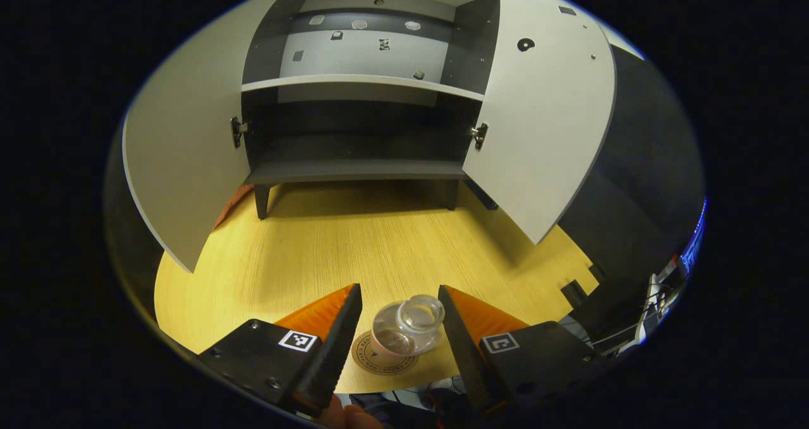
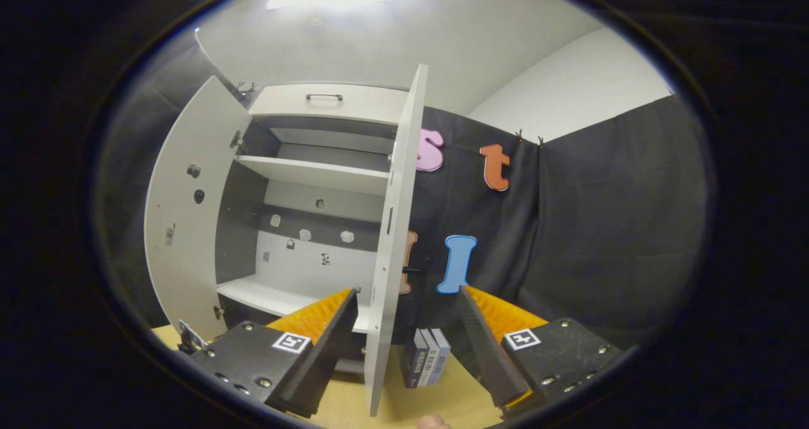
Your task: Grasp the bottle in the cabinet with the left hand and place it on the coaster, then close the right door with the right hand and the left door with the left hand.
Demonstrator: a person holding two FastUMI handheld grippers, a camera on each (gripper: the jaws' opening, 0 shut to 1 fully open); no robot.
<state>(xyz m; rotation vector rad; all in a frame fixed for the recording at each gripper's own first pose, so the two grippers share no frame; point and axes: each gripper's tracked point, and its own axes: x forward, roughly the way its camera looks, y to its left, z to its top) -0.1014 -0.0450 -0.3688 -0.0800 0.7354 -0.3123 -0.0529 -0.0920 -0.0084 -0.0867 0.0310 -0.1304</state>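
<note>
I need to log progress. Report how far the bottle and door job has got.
Done: the bottle stands on the coaster, between the open fingers of the left tool, which do not press it. In hand: the right tool, open, faces the edge of the right door. Left: both doors are open; the right door, then the left door, must be closed.

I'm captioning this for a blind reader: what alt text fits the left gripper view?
A clear bottle stands on a round coaster between the open fingers of the left hand-held gripper, on a wooden table. Behind it, a cabinet has both doors open.
</note>
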